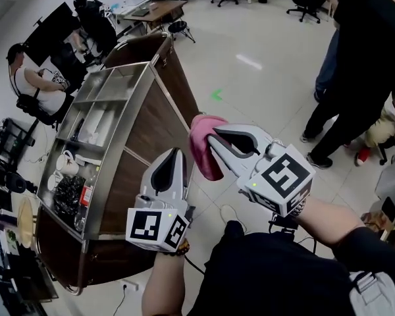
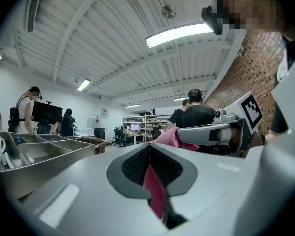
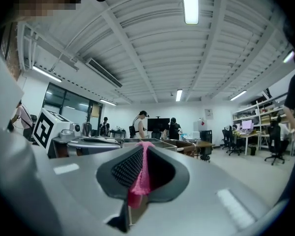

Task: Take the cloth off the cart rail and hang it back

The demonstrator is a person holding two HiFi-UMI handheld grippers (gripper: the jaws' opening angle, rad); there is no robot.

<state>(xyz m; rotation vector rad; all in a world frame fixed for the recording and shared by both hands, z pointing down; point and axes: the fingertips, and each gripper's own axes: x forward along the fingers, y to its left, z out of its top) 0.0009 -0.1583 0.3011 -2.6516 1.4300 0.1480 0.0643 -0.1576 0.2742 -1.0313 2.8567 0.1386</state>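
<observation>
Both grippers are held up at chest height over the floor (image 1: 263,78), just right of the cart (image 1: 155,127), jaws pointing away from the person. The right gripper (image 1: 210,135) is ahead and higher, the left gripper (image 1: 174,153) nearer and lower, side by side and close. The right gripper's jaws are closed on the pink cloth (image 1: 203,151), which bunches over the tips and hangs down between the two grippers, off the cart and clear of its top rail (image 1: 173,99). The right gripper view shows a pink fold squeezed between the pads (image 3: 130,168). In the left gripper view the jaws are also closed, with a thin red-pink strip of the cloth nipped between them.

The room is an open office with a pale shiny floor, a desk (image 1: 157,8) and office chairs (image 1: 304,5) at the far end. One person (image 1: 38,89) sits left of the cart, and others (image 1: 359,78) stand at the right.

The cart has wood sides and a steel tray (image 1: 112,84) on top, split into compartments. The far ones look mostly bare. The near ones hold white mugs (image 1: 66,164), a bottle (image 1: 87,193) and a dark meshy item (image 1: 67,196) I can't identify.
</observation>
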